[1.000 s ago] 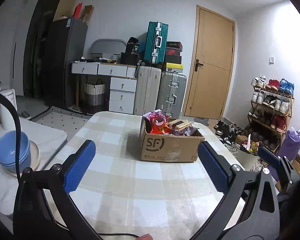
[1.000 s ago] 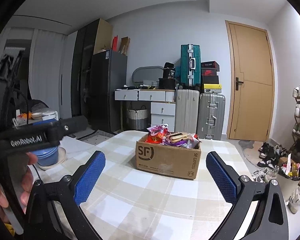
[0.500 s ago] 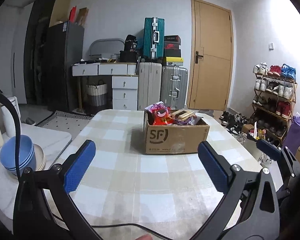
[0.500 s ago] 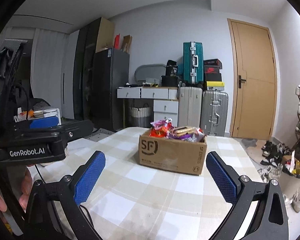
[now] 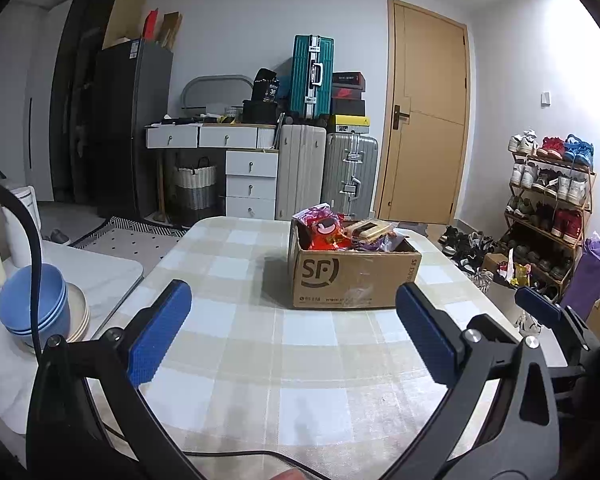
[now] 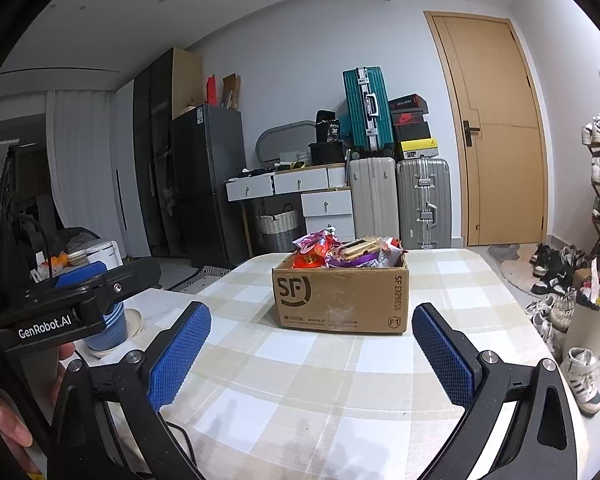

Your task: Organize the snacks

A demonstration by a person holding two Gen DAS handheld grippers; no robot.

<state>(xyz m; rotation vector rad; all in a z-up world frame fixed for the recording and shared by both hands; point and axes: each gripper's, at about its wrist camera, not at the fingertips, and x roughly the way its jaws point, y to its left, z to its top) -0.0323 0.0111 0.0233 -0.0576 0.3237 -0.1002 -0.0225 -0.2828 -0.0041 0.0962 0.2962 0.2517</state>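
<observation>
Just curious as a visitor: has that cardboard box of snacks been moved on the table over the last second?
Cannot tell. The SF cardboard box sits on about the same checks of the tablecloth; both cameras moved, so a small shift would be hidden.

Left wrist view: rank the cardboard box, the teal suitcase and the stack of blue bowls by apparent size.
1. cardboard box, largest in frame
2. teal suitcase, though it stands much farther back
3. stack of blue bowls, partly cut by a black cable; close to the suitcase, so that order is unsure

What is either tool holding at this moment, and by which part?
Nothing is held. The left tool and right tool are both open and empty above the checked table, short of the snack-filled cardboard box.
</observation>
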